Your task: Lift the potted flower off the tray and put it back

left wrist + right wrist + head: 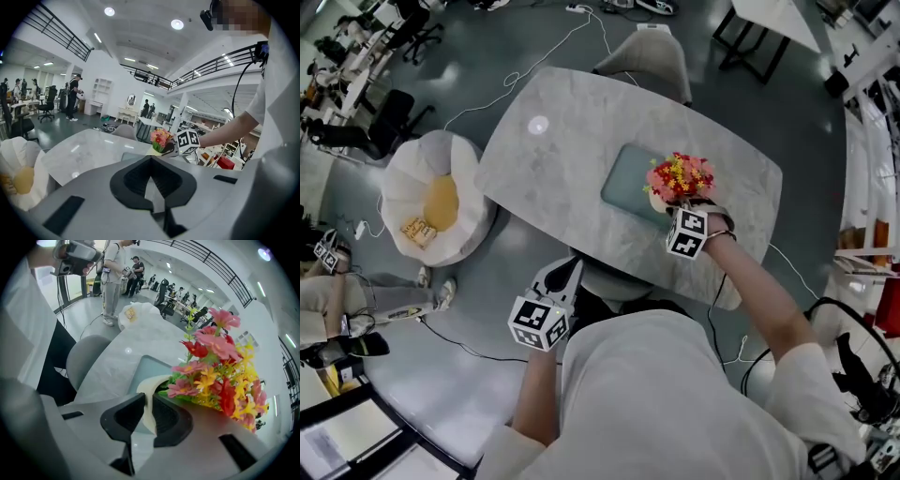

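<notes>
Grey floor [478,42], marble table [562,150] w/ grey chair [652,56], white beanbag [405,187], ceiling spots [177,24].

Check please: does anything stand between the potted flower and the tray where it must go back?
Nothing visible does. The right gripper pinches the rim of the potted flower; the tray seen below it is bare. The left gripper is apart, at the near edge of the table.

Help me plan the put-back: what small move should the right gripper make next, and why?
Probably lower it straight down with the jaws closed. The right gripper has its jaws clamped on the cream rim of the potted flower, which appears to hang just above the teal tray on the table, so a short descent should seat it.
</notes>
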A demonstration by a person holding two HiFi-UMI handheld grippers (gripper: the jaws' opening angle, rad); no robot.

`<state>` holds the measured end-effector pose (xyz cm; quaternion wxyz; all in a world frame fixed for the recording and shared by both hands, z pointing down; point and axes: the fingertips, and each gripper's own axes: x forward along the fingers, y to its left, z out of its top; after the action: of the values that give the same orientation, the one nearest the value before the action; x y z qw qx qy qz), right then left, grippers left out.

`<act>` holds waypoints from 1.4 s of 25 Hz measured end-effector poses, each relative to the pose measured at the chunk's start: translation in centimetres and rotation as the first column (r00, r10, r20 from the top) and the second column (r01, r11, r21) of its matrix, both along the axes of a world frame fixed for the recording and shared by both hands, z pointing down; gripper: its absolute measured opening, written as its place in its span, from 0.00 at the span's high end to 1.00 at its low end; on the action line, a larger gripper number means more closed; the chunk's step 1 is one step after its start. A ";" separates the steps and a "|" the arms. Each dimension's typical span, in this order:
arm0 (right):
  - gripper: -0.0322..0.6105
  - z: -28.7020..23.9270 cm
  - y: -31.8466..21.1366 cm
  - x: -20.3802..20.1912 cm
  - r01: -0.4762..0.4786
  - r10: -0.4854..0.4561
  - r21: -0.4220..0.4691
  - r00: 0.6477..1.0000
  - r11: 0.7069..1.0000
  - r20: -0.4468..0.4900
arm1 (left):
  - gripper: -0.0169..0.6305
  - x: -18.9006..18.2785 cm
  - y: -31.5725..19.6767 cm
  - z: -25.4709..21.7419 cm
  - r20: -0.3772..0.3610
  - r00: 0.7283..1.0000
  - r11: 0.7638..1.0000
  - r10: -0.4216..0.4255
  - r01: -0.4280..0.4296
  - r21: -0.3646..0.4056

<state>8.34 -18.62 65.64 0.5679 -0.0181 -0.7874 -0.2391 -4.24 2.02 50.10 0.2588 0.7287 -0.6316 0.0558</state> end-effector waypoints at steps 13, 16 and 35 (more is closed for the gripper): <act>0.85 -1.6 2.1 -11.1 0.023 -0.023 0.008 1.000 1.000 0.014 | 0.97 -10.4 3.1 -0.4 0.009 1.000 1.000 -0.025 0.025 0.000; 0.85 -1.7 2.7 -13.6 0.028 -0.028 0.013 0.999 1.000 0.020 | 0.97 -12.4 3.2 -0.3 0.007 1.000 1.000 -0.016 0.016 -0.004; 0.85 -3.2 6.7 -27.2 0.154 -0.154 0.005 0.988 0.988 0.007 | 0.97 -21.4 2.3 -0.4 0.023 0.999 1.000 0.031 -0.031 0.000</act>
<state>-18.86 -11.90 62.42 0.5450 -0.0768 -0.7851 -0.2842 -25.67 4.37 49.70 0.2505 0.7378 -0.6231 0.0679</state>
